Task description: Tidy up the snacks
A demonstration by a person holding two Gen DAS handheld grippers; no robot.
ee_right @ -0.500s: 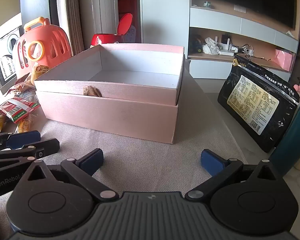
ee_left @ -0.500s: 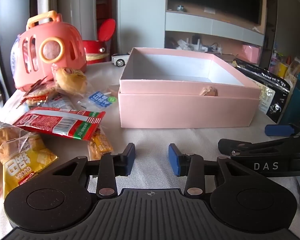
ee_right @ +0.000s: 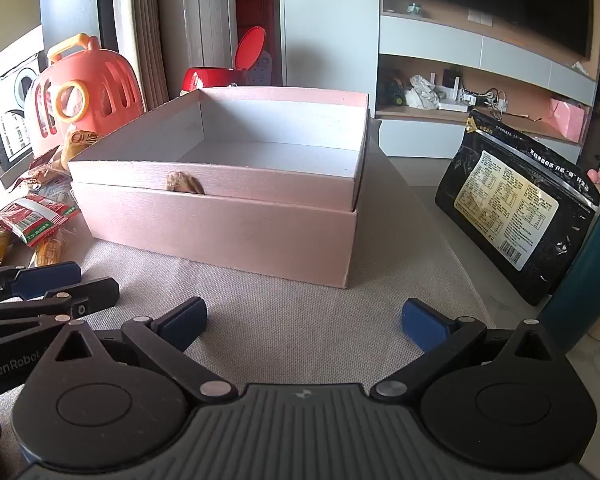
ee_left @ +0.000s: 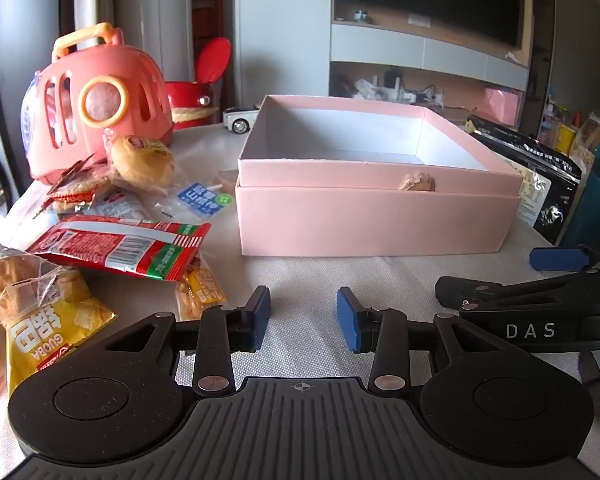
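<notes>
Left gripper [ee_left: 303, 318] half-parted, empty; right gripper [ee_right: 303, 320] spread wide, empty. Snack pile [ee_left: 112, 240] lies forward-left of left gripper (nearer hand); pink box [ee_left: 372, 216] straight ahead.

Pink box [ee_left: 372, 220]: open, lid off, white inside, nothing visible inside; inner tray stands up above outer wall; small tan tab [ee_left: 418, 181] at front rim. Sits square on grey cloth, centre.
Snack pile left of box, apart from it: red-green packet [ee_left: 120, 246] lying flat atop others; yellow packet [ee_left: 56, 332] nearest, by clear bag of puffs [ee_left: 8, 280]; round wrapped pastry [ee_left: 142, 162] behind; small blue-white sachet [ee_left: 206, 199] just beside box corner.
Black pouch [ee_right: 516, 208] right of box, leaning upright, label facing out.
</notes>
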